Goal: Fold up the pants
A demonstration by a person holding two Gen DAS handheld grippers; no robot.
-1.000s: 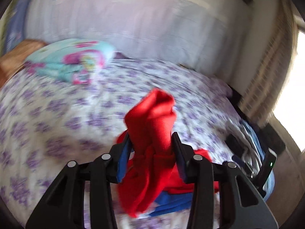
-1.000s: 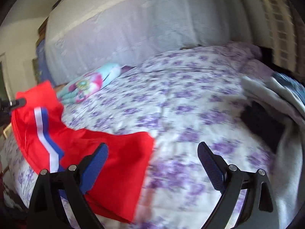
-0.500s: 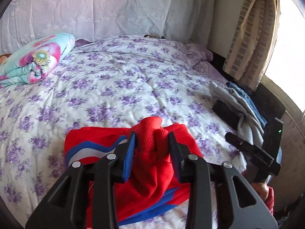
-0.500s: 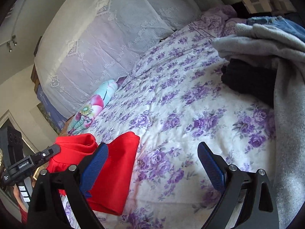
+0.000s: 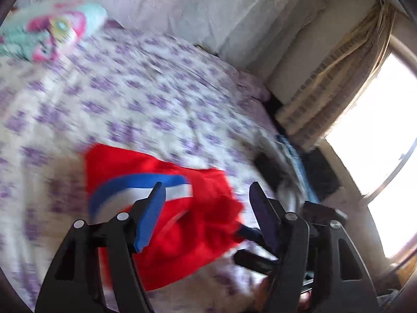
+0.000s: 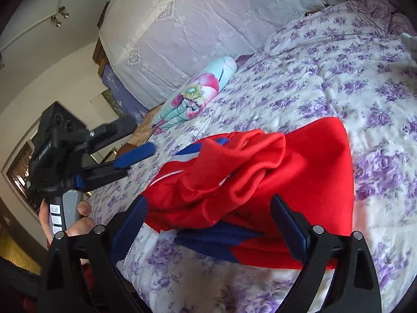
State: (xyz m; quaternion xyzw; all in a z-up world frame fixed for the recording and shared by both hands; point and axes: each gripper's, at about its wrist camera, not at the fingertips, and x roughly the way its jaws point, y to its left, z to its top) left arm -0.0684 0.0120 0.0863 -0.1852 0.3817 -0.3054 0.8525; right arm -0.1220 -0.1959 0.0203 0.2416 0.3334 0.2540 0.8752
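The red pants (image 6: 299,172) with a blue and white side stripe (image 5: 146,185) lie bunched on the floral bedspread (image 6: 338,73). In the blurred left wrist view my left gripper (image 5: 207,200) hangs just above them, its jaws opening, and the cloth lies under the gap with neither pad pressing it. The right wrist view shows that same left gripper (image 6: 130,161) off to the left, clear of the cloth, held by a hand (image 6: 75,219). My right gripper (image 6: 208,211) stands open, its two fingers either side of the crumpled waist end without squeezing it.
A rolled flowery blanket (image 6: 198,96) lies near the lace-covered headboard (image 6: 208,26). A heap of grey, black and blue clothes (image 5: 284,172) sits at the bed's right edge below a curtain (image 5: 333,78) and bright window (image 5: 378,135).
The left gripper has let go of the red pants, which dropped onto the bed, and its jaws widened. The right gripper swung left and now straddles the pants.
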